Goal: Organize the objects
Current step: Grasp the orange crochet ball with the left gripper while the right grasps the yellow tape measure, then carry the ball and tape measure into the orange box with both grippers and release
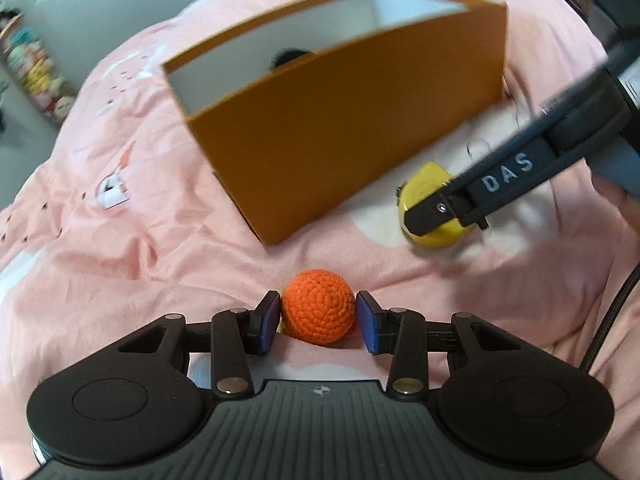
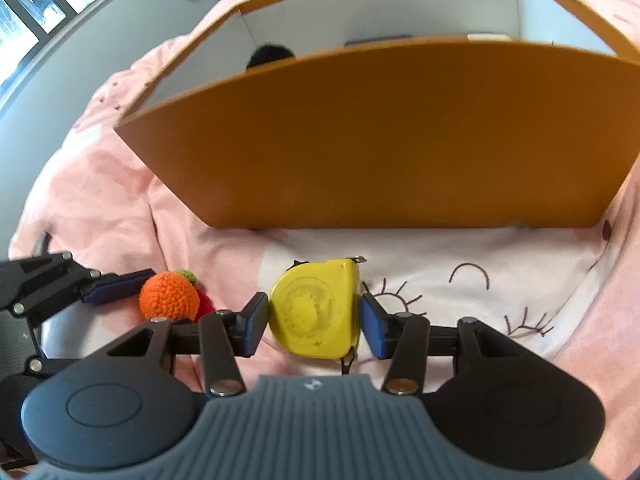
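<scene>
An orange crocheted ball (image 1: 319,307) lies on the pink bedspread between the pads of my left gripper (image 1: 317,322); the left pad touches it, the right pad stands a hair off. It also shows in the right wrist view (image 2: 169,295) with green and red crochet bits beside it. A yellow tape measure (image 2: 316,309) lies between the pads of my right gripper (image 2: 315,326), which close on its sides. It also shows in the left wrist view (image 1: 430,208). An orange open box (image 1: 344,136) stands behind both.
The box (image 2: 400,140) has white inner walls, with a dark round object (image 2: 270,56) and flat items inside. The pink bedspread (image 1: 120,240) is rumpled. A cable (image 1: 612,312) runs at the right. A shelf of soft toys (image 1: 36,76) stands far left.
</scene>
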A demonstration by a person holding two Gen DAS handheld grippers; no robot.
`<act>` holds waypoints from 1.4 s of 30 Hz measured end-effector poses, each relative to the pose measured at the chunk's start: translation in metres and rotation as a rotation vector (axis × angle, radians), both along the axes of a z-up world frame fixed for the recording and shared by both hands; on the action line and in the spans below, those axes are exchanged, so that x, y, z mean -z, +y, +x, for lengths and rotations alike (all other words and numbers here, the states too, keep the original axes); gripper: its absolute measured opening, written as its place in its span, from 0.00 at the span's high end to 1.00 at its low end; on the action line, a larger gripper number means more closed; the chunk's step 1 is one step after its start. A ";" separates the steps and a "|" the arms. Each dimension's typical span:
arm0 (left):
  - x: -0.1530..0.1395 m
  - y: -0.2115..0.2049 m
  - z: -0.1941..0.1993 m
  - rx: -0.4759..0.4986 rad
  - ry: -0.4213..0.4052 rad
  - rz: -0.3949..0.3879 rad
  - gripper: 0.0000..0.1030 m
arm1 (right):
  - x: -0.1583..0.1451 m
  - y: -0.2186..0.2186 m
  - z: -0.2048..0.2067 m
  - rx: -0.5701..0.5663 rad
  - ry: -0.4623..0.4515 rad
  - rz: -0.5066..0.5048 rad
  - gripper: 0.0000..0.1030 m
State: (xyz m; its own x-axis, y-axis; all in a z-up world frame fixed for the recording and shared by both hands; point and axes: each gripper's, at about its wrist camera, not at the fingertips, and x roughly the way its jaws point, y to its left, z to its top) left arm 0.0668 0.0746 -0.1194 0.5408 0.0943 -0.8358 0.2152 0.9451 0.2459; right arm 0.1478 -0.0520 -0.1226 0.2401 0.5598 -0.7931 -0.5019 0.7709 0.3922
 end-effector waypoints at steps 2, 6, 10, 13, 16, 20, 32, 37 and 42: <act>-0.011 0.002 0.000 -0.028 -0.036 -0.037 0.55 | -0.008 -0.006 -0.001 0.005 -0.004 0.016 0.50; -0.038 0.000 -0.002 -0.055 -0.101 -0.096 0.55 | -0.033 -0.020 -0.004 0.014 -0.037 0.059 0.50; -0.074 -0.002 0.003 -0.045 -0.162 -0.190 0.55 | -0.066 -0.032 -0.007 0.025 -0.090 0.127 0.50; -0.097 0.000 0.015 -0.010 -0.185 -0.236 0.55 | -0.094 -0.040 -0.004 0.041 -0.128 0.178 0.50; -0.121 0.005 0.033 0.019 -0.202 -0.267 0.55 | -0.117 -0.044 0.008 0.046 -0.146 0.227 0.50; -0.147 0.008 0.066 0.080 -0.205 -0.259 0.55 | -0.139 -0.041 0.034 0.051 -0.161 0.248 0.50; -0.096 -0.004 0.170 0.243 -0.028 0.054 0.55 | -0.102 0.003 0.140 0.108 -0.004 0.215 0.50; -0.065 0.014 0.211 0.221 0.079 0.102 0.55 | -0.073 0.032 0.176 0.089 0.083 0.211 0.50; -0.046 0.024 0.231 0.227 0.152 0.142 0.55 | -0.052 0.059 0.201 0.072 0.137 0.204 0.50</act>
State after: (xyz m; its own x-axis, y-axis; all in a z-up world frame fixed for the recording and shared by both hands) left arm 0.2980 0.0983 -0.0733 0.4309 0.1071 -0.8960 0.4615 0.8271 0.3208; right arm 0.3488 0.0070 -0.0707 0.1829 0.6972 -0.6931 -0.3802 0.7003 0.6042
